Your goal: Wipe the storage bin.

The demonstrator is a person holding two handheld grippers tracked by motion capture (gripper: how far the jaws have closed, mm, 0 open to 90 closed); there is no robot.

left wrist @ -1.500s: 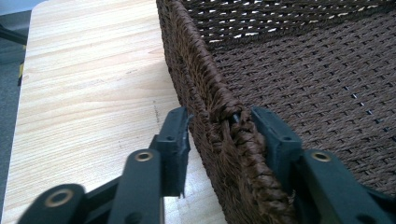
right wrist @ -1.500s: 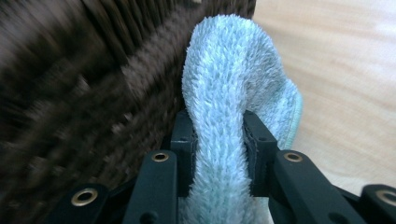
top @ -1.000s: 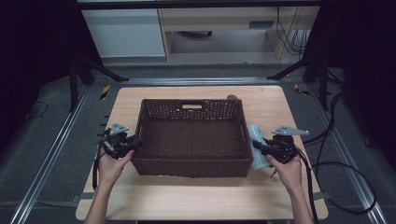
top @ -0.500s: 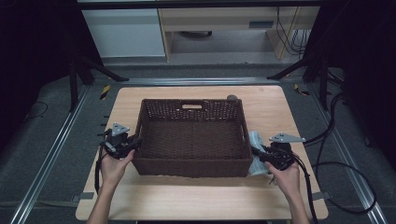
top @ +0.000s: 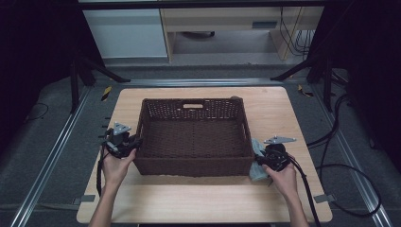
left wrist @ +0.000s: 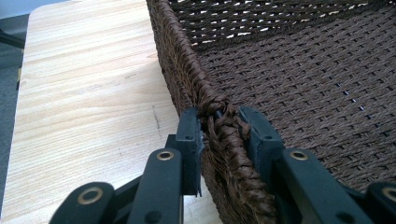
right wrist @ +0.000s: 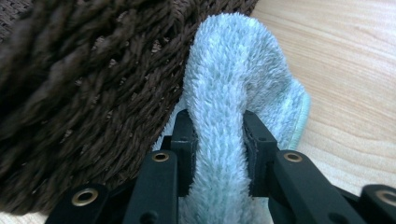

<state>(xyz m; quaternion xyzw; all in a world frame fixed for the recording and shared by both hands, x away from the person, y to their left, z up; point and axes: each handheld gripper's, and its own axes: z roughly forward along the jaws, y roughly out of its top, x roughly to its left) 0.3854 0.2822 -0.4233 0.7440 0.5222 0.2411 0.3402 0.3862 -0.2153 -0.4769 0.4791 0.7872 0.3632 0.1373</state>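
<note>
We see a dark brown woven basket standing in the middle of the light wooden surface, its far wall with the handle slot toward the far edge and its near wall well back from the near edge; the basket is open at the top and we see nothing lying on its woven floor; at the basket's left wall, toward the left edge of the surface, the left gripper sits in the person's left hand, and in the left gripper view its jaws have just been closing and now clamp the braided rim of that wall, one jaw outside the basket over the bare wood and one inside over the weave; at the basket's near right corner the right gripper rests in the person's right hand, low over the surface, and its jaws are pinched on a fold of a pale blue-green fluffy cloth; in the right gripper view that cloth rises between the two jaws and leans against the outside of the basket's wall, touching the weave, with its hemmed edge lying on the wood beside it; from the high view the cloth lies on the surface just outside the basket, near the right edge.
</note>
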